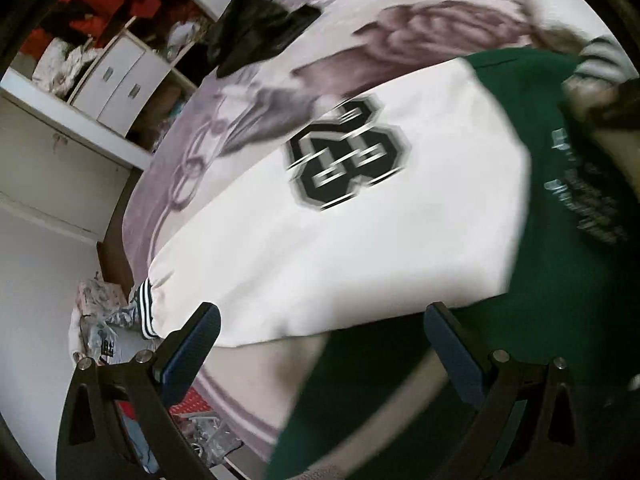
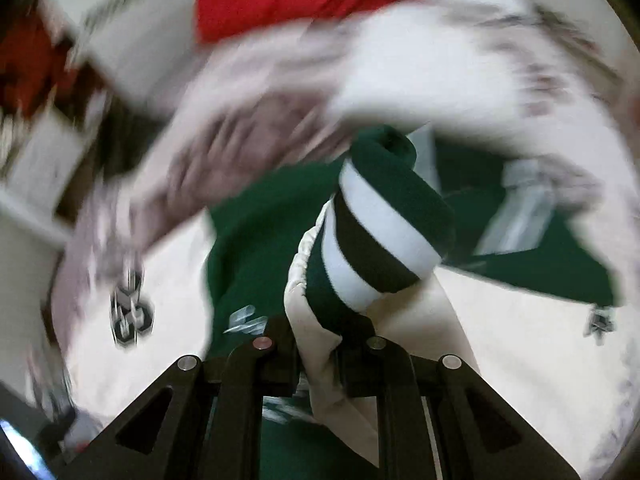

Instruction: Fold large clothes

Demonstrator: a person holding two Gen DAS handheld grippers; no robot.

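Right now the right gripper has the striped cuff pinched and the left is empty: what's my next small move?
Probably carry the striped cuff across onto the green body, laying that sleeve flat. The right gripper is shut on the cuff and holds it lifted above the varsity jacket, while the left gripper hangs open over the white sleeve, free to pin it.

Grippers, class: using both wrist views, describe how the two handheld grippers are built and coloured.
The left gripper has black angular linkage arms with triangular cut-outs, round silver pivot pins, and flat dark blue textured pads on its jaws. The right gripper shows the same black linkage, triangular cut-outs and silver pins. No cables, markings or sleeves are visible.
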